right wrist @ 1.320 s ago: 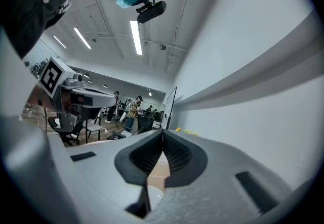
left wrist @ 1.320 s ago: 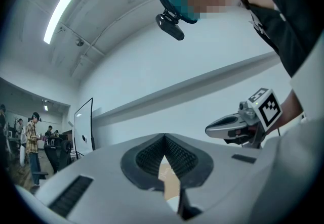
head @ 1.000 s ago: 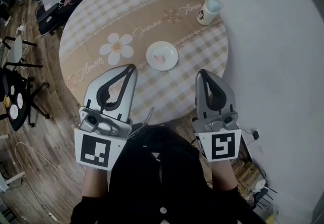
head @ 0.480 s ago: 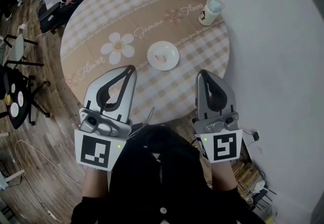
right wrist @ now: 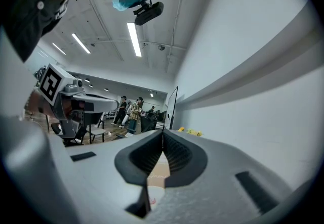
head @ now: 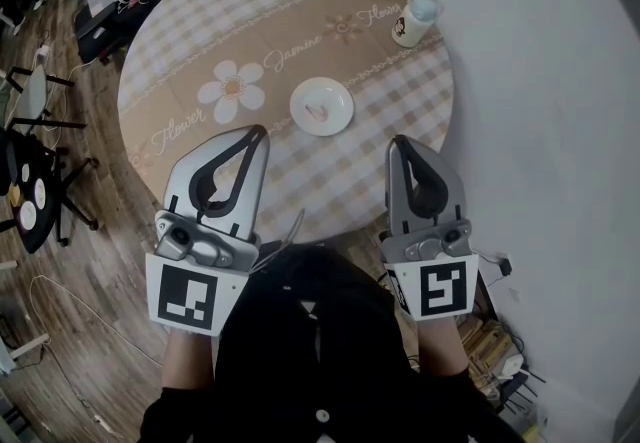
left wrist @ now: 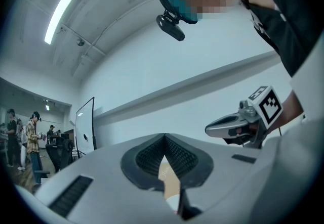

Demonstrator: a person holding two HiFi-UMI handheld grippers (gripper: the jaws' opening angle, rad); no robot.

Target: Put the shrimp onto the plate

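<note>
left gripper (head: 262, 133) jaws closed tip to tip, empty, right gripper (head: 399, 144) likewise, shrimp (head: 316, 112) on plate (head: 344, 103), ahead between both grippers, well apart

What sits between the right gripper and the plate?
Nothing: in the head view only bare checked tablecloth separates the right gripper from the plate.

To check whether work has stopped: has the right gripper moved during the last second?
No. The right gripper stays above the table at its near edge, at the same offset from the plate.

Left claw (head: 264, 131), right claw (head: 398, 142) — grey
</note>
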